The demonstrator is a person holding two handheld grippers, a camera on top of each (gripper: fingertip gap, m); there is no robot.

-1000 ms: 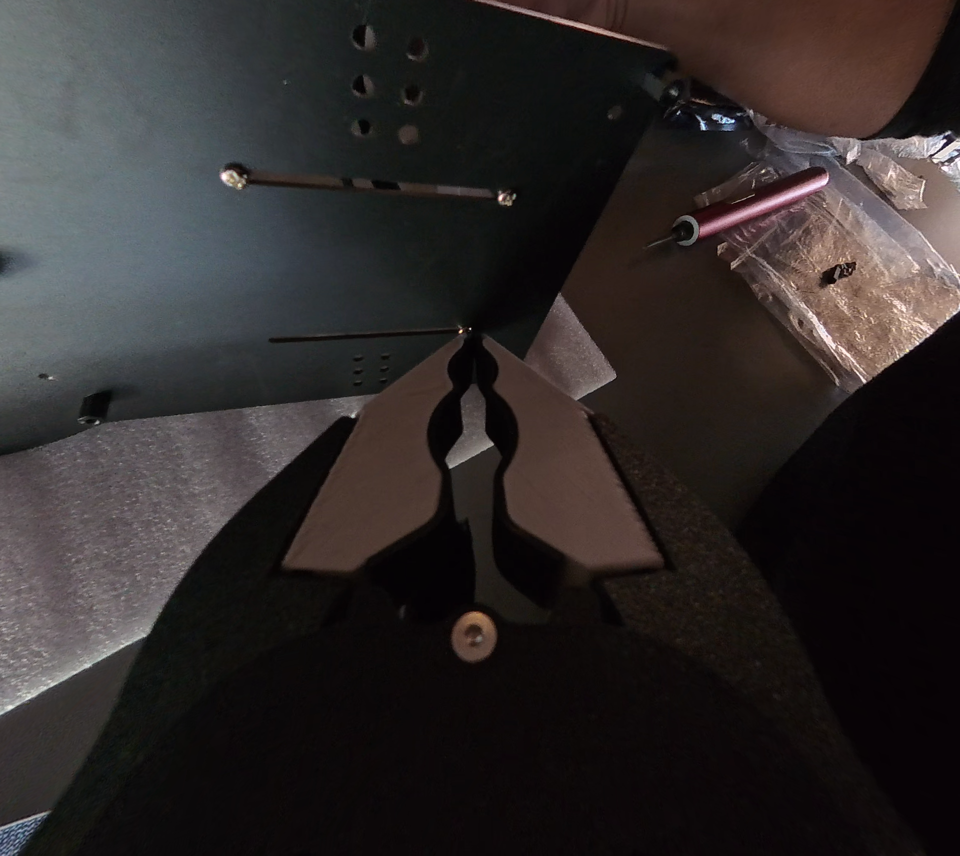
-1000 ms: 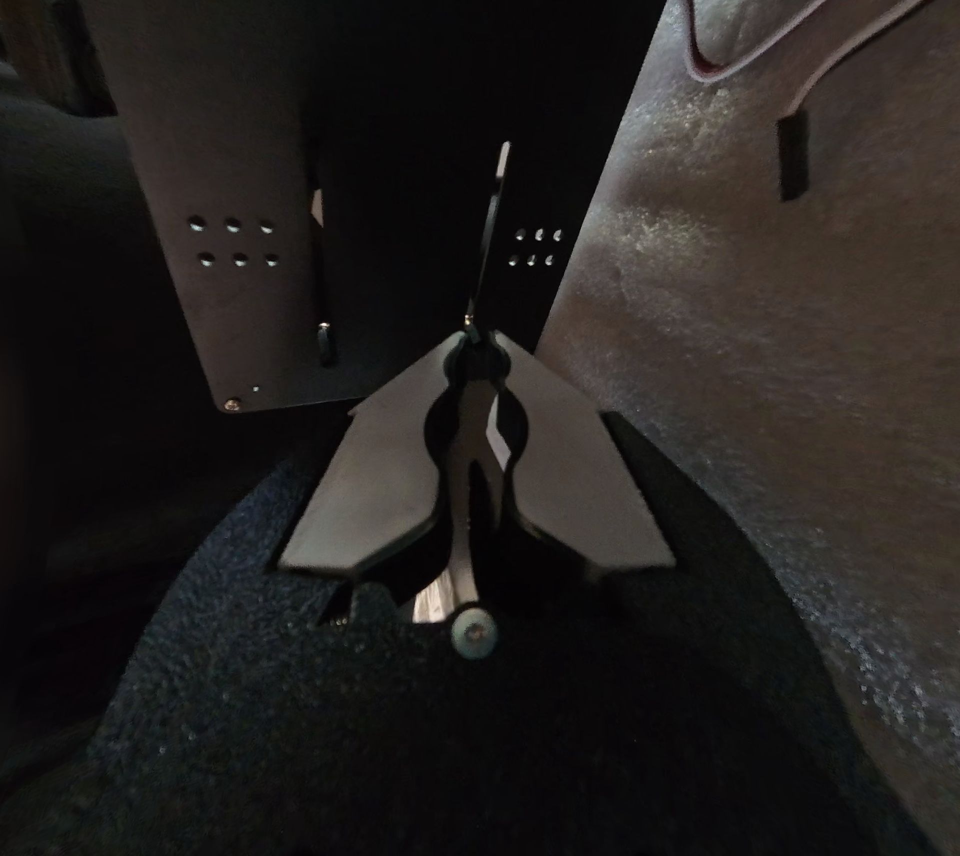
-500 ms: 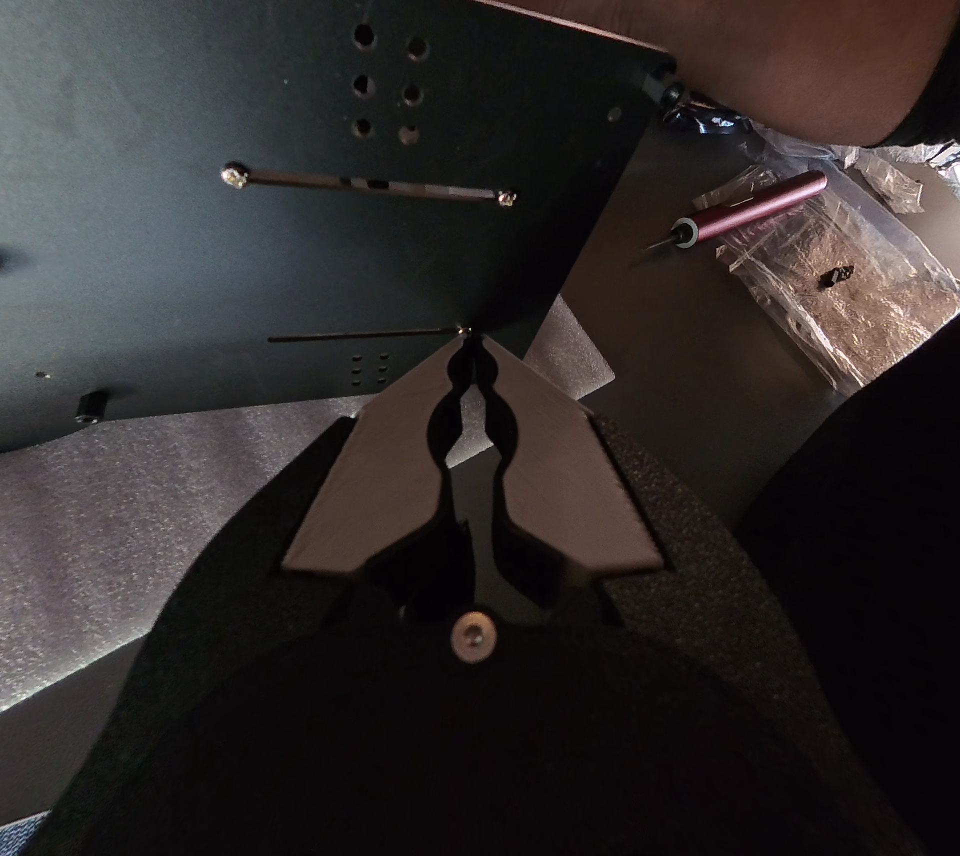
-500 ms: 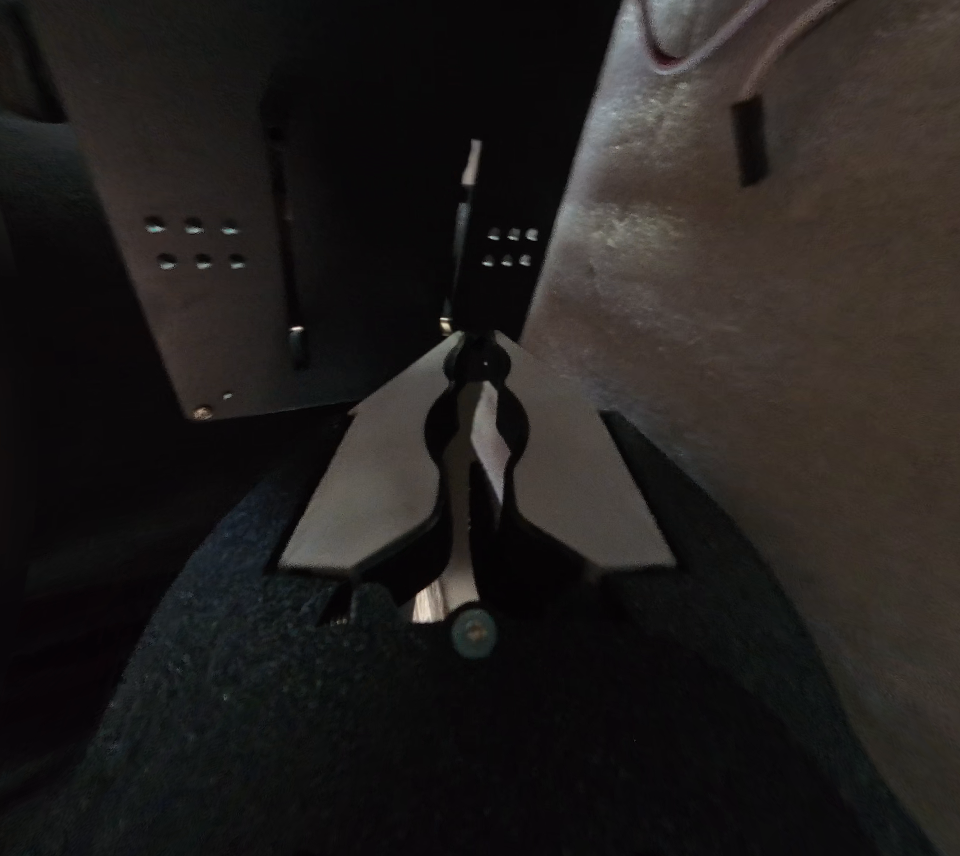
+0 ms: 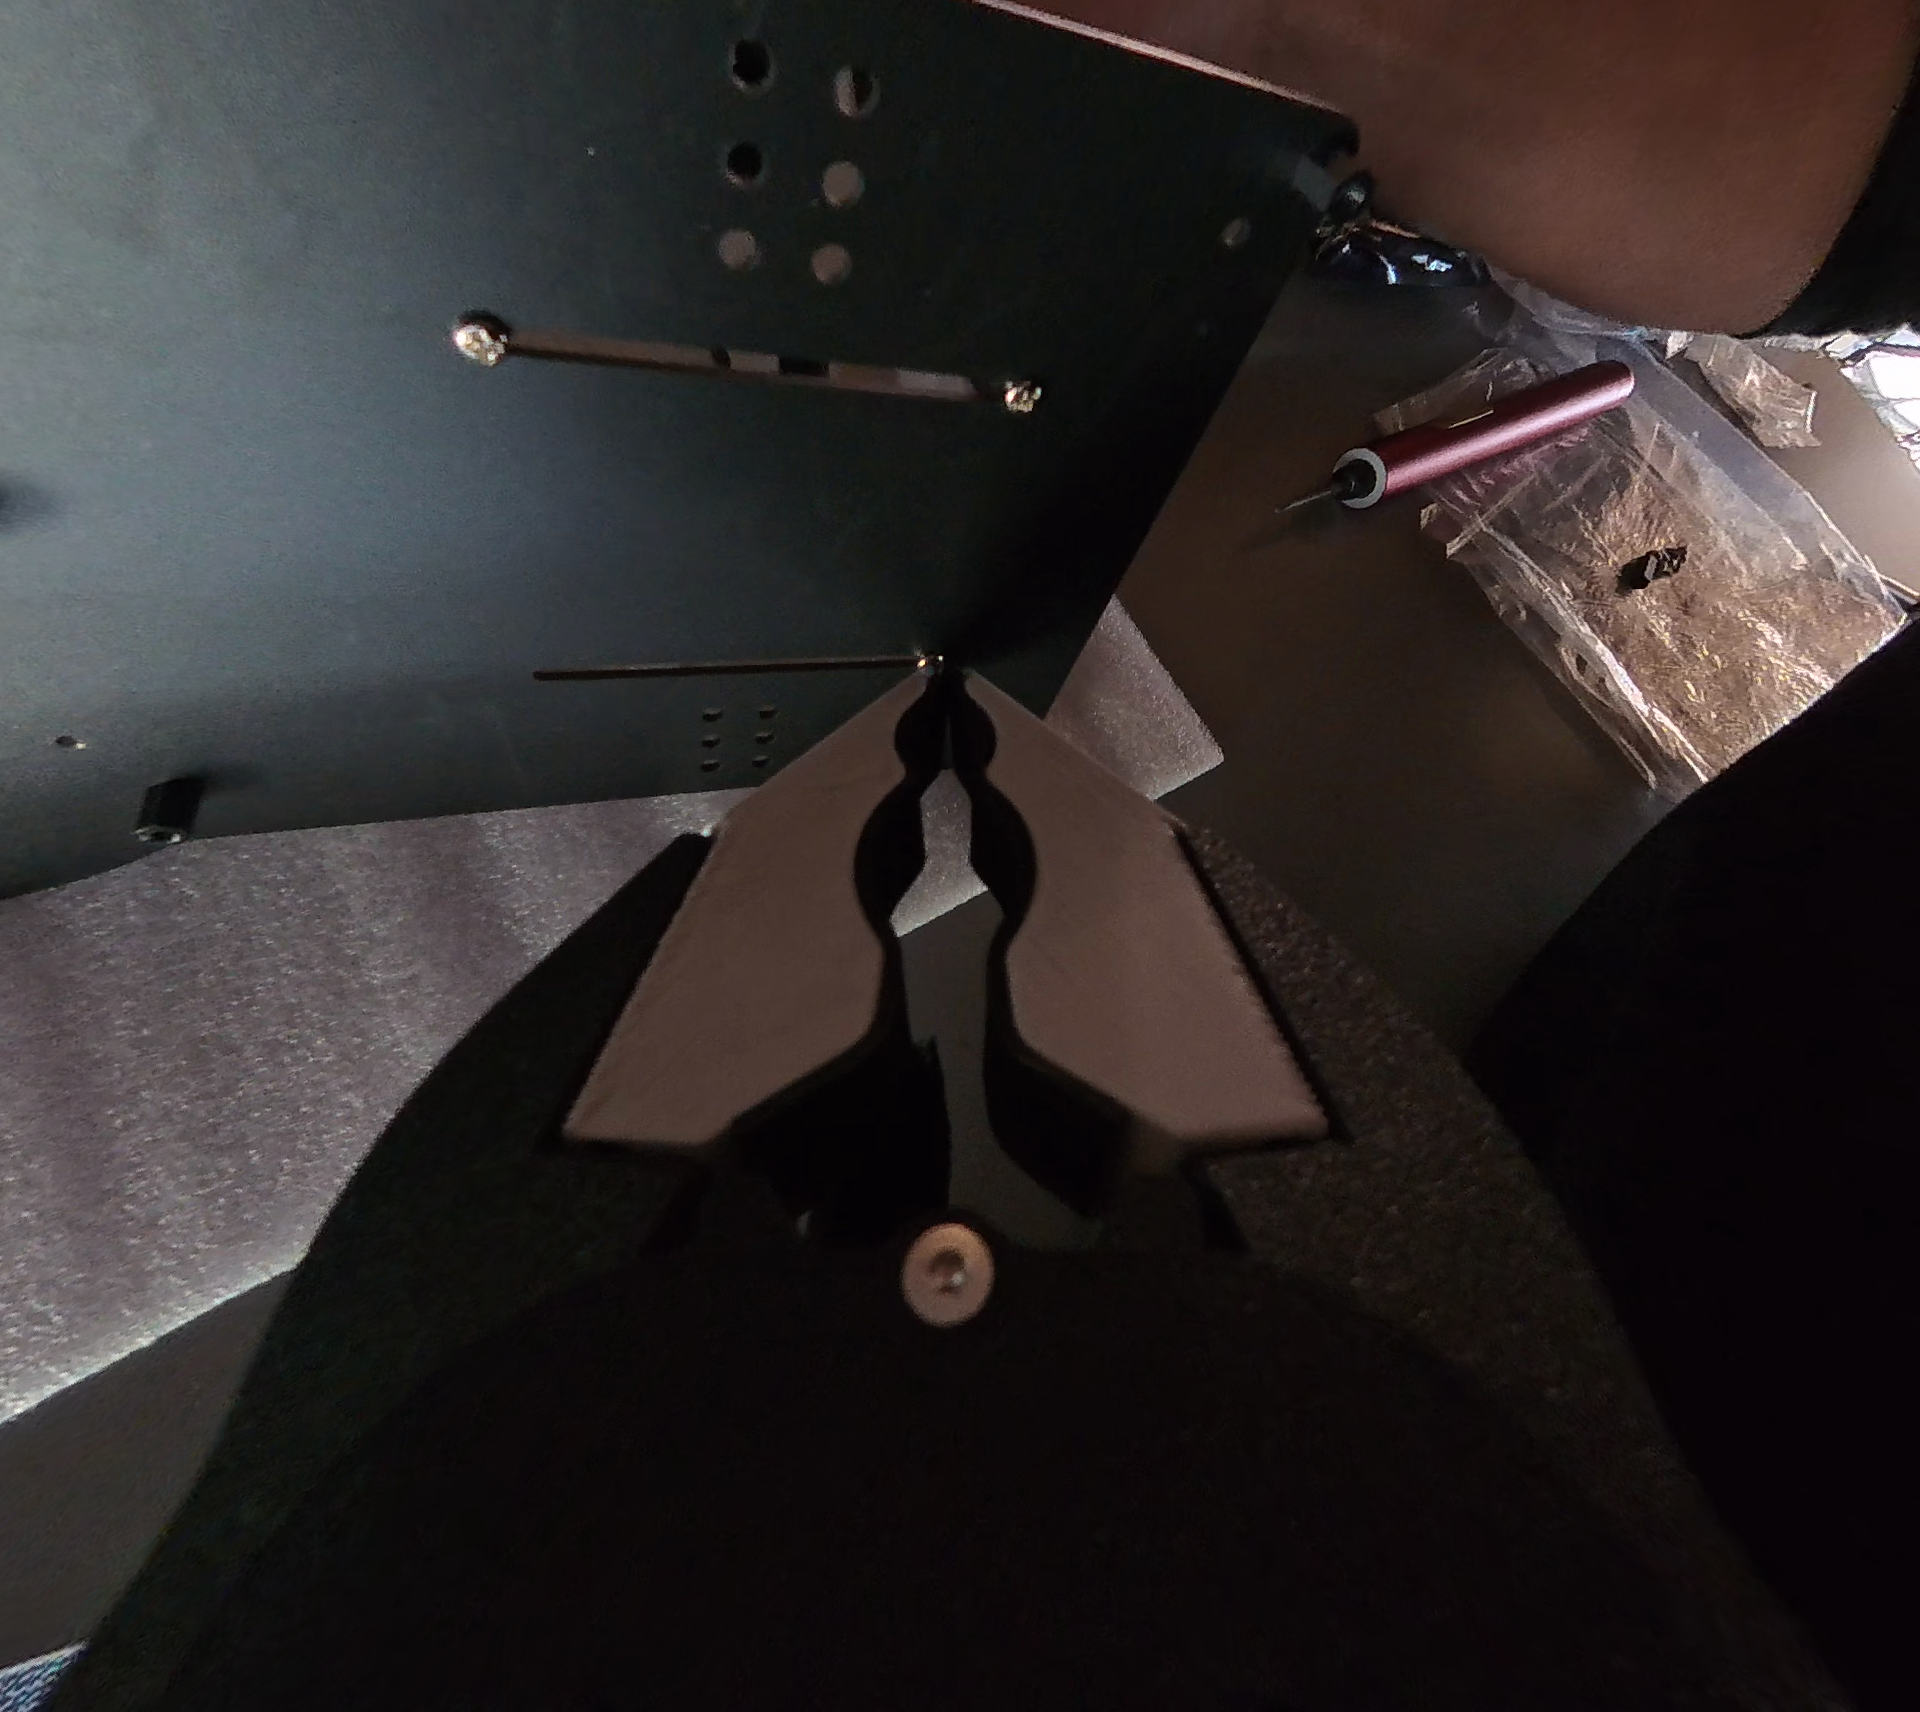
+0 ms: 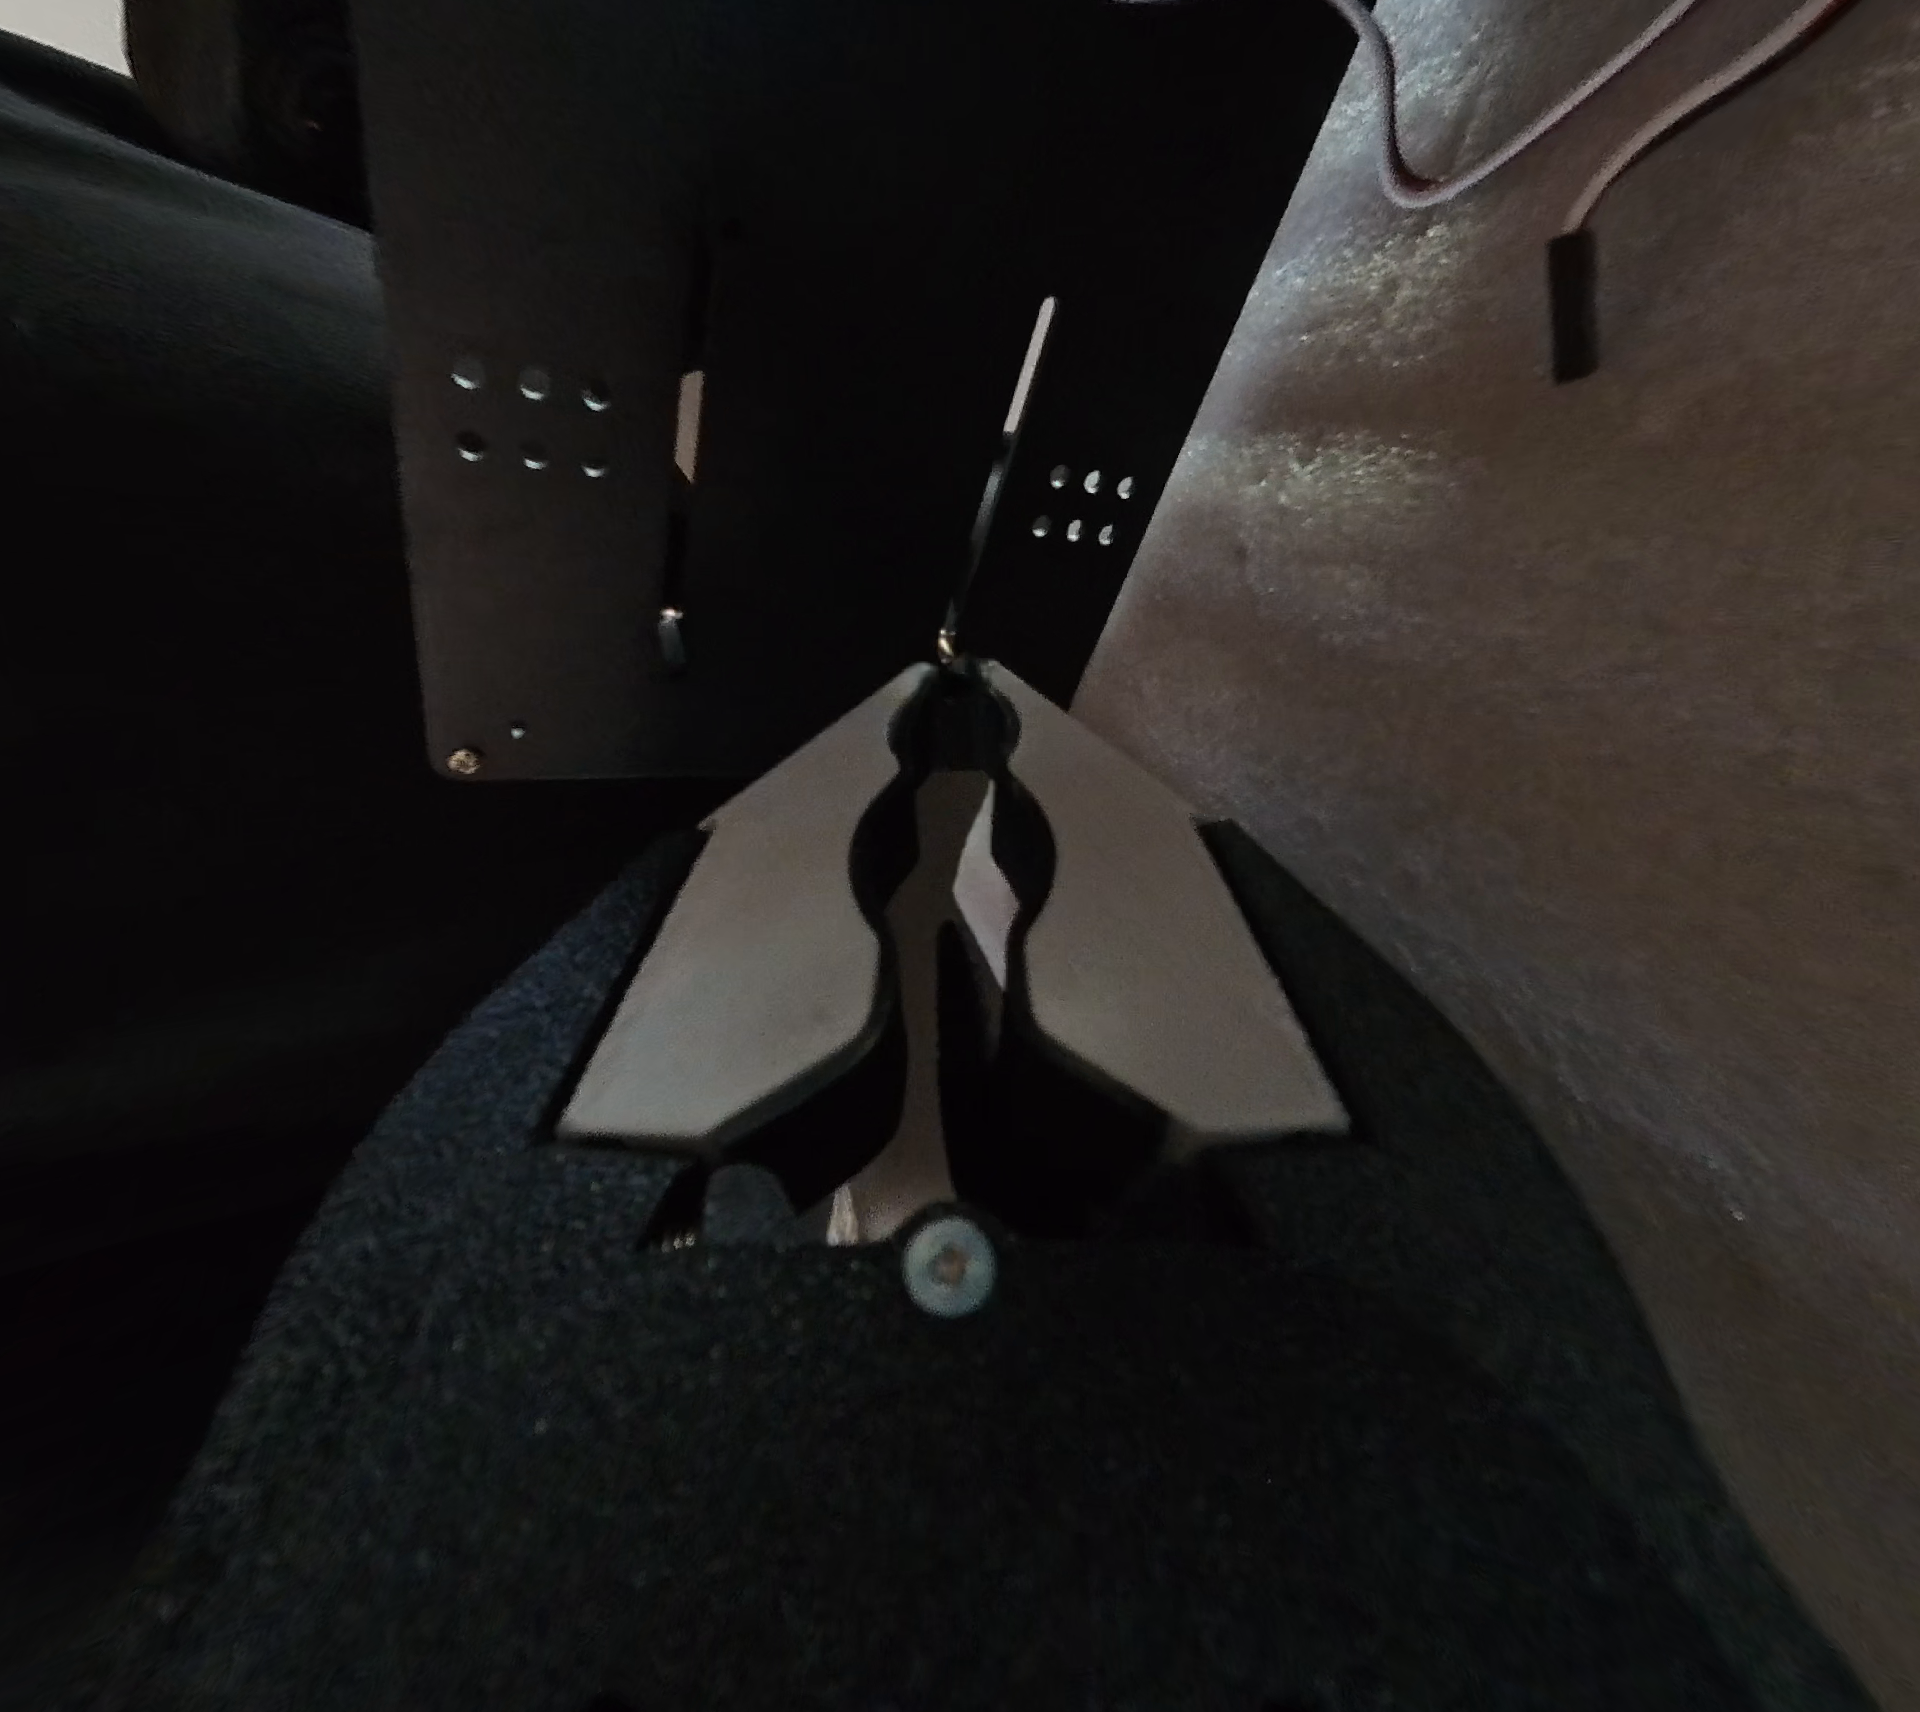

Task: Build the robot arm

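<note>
Left tool point(image 5: 943, 686) closed, clamping the edge of the black perforated metal plate point(image 5: 520, 228). Right tool point(image 6: 951, 675) closed on the same plate's edge point(image 6: 727, 104), held clear of the foam sheet point(image 6: 1558, 727). Red-handled screwdriver point(image 5: 1486, 441) lies unused on the table point(image 5: 1299, 727).

One dark metal plate point(image 5: 416, 312) fills the upper left of the left wrist view — one maroon screwdriver point(image 5: 1486, 452) and one clear plastic bag point(image 5: 1621, 623) at right, one foam sheet point(image 5: 260, 987) below.

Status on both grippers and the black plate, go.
Left gripper jaws shut on black plate edge. Right gripper jaws shut on thin metal strip at plate. Grey foam sheet close beside right gripper; red screwdriver on table, apart.
</note>
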